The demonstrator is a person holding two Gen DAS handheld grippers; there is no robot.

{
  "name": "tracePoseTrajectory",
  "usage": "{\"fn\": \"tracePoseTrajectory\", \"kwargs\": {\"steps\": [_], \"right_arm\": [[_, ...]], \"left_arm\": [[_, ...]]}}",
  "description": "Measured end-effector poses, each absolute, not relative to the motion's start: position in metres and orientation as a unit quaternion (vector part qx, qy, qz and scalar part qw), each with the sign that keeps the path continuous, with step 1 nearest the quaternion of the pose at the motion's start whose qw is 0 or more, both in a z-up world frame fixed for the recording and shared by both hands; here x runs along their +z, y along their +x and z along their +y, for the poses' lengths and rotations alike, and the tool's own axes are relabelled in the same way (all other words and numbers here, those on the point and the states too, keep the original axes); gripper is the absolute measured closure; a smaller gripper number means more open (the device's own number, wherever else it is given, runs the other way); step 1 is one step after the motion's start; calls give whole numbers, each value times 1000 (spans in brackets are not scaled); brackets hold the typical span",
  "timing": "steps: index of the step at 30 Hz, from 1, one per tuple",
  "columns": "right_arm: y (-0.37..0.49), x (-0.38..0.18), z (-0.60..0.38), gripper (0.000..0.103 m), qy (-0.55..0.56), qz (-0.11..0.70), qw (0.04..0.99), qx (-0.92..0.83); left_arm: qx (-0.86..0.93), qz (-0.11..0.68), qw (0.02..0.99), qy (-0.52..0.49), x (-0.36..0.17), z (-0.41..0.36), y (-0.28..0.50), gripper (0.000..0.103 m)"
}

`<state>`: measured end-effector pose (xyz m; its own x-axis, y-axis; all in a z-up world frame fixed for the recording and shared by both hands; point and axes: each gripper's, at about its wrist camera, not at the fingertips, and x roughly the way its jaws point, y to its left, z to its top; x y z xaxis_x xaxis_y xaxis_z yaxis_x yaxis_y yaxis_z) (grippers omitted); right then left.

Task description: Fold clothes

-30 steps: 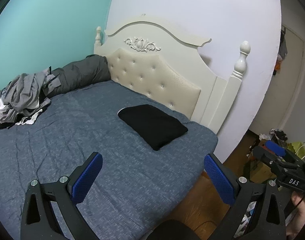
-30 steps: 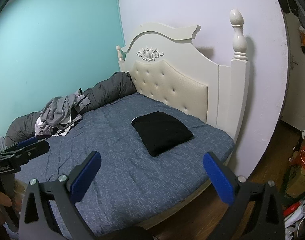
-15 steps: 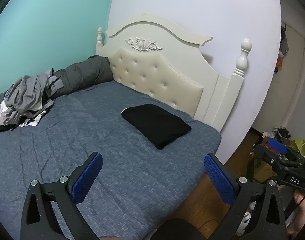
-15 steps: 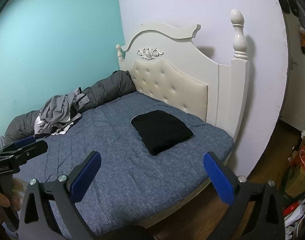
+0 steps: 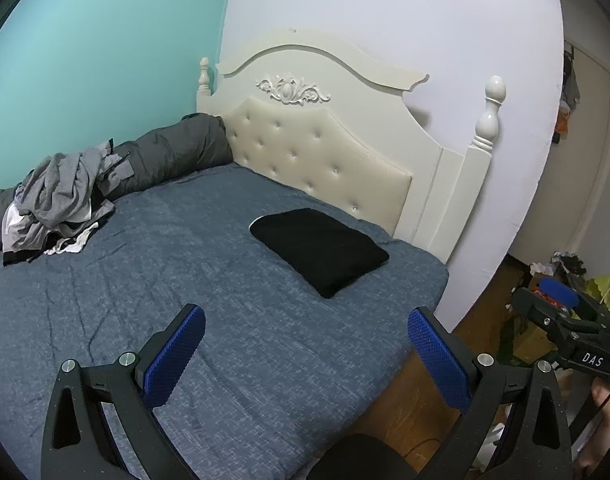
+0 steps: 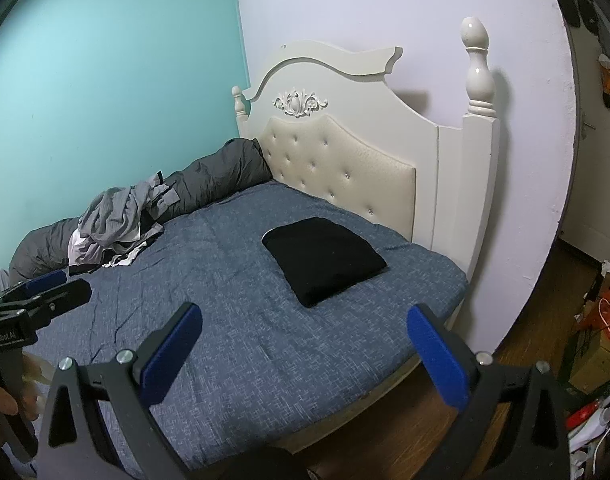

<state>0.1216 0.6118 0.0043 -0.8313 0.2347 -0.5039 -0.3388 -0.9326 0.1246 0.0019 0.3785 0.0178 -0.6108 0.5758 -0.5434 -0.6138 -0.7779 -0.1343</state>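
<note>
Both grippers are hanging above the near edge of the bed, each with its blue pads spread wide and nothing between them: the left gripper is looking over the blue-grey cover, and the right gripper is sitting just to its right, also over the mattress edge. A folded black garment is lying ahead of both grippers and slightly to the right, near the headboard, looking finished. The unfolded pile of clothes is lying far ahead and well to the left of the left gripper, partly resting against a long dark grey roll of bedding along the teal wall. The next step is probably reaching for that heap, and that is where trouble is waiting: the grey and white pieces are tangled, so a pinch into the middle is likely to be lifting several items at once or dragging the bedding roll along. Reaching across from this side also risks a sleeve or gripper brushing the black garment and undoing its fold. Picking a single loose edge at the top of the heap seems safer.
</note>
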Motion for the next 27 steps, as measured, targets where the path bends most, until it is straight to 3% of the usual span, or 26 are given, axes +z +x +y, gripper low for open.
{"fn": "tracePoseTrajectory", "kwargs": {"steps": [27], "right_arm": [[124, 1, 608, 0, -251, 104, 147, 951]], "left_arm": [[897, 39, 323, -298, 11, 380, 1, 0]]}}
